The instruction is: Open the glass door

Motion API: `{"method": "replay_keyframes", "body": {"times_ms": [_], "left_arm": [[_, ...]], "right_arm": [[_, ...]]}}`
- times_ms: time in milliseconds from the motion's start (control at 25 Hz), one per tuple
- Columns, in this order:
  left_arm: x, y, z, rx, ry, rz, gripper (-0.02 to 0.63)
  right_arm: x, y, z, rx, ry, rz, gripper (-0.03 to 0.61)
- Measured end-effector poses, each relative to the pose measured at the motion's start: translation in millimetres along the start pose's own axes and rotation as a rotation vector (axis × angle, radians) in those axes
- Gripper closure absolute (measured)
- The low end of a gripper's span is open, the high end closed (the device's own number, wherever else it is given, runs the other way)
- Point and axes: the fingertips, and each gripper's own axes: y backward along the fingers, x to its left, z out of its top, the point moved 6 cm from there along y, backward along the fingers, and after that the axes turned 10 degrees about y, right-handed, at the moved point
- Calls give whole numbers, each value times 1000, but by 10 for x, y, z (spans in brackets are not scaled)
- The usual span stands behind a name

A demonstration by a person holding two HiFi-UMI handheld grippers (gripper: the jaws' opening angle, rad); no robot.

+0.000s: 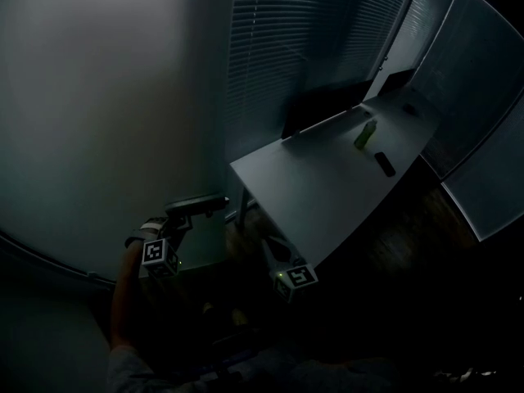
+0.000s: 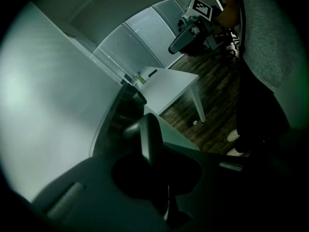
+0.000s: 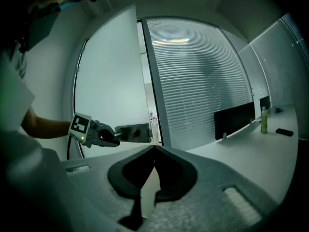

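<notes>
The left claw (image 3: 115, 137) is clamped on the lever handle (image 3: 133, 133) of the glass door (image 3: 108, 71). The right claw (image 3: 154, 149) is closed, empty.

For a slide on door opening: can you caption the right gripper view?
Frosted glass door ajar, left tool clamped on its door handle; right tool shut and empty.

Glass door (image 3: 111, 71) at left, door handle (image 3: 134, 133) on its right edge, left gripper (image 3: 115, 136) on handle. Blinds (image 3: 203, 81) right of door. Desk (image 3: 251, 153) before blinds; monitor (image 3: 234, 120) at desk's back edge, bottle (image 3: 264, 121) and small dark object (image 3: 284, 132) on desk, right of monitor. Right gripper (image 3: 154, 150) by desk's near corner
</notes>
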Motion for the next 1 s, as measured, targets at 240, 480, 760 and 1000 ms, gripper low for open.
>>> {"method": "replay_keyframes", "body": {"times_ms": [240, 480, 760, 1000], "left_arm": [[-154, 78, 10, -11, -8, -19, 604], [-250, 130, 23, -20, -25, -36, 604], [-344, 241, 51, -38, -49, -50, 604], [-510, 358, 62, -53, -64, -67, 605]], "right_arm": [[131, 177, 1, 2, 4, -37, 577], [274, 366, 21, -2, -20, -93, 577], [398, 598, 5, 0, -44, -156, 577], [526, 829, -52, 3, -54, -209, 577]]}}
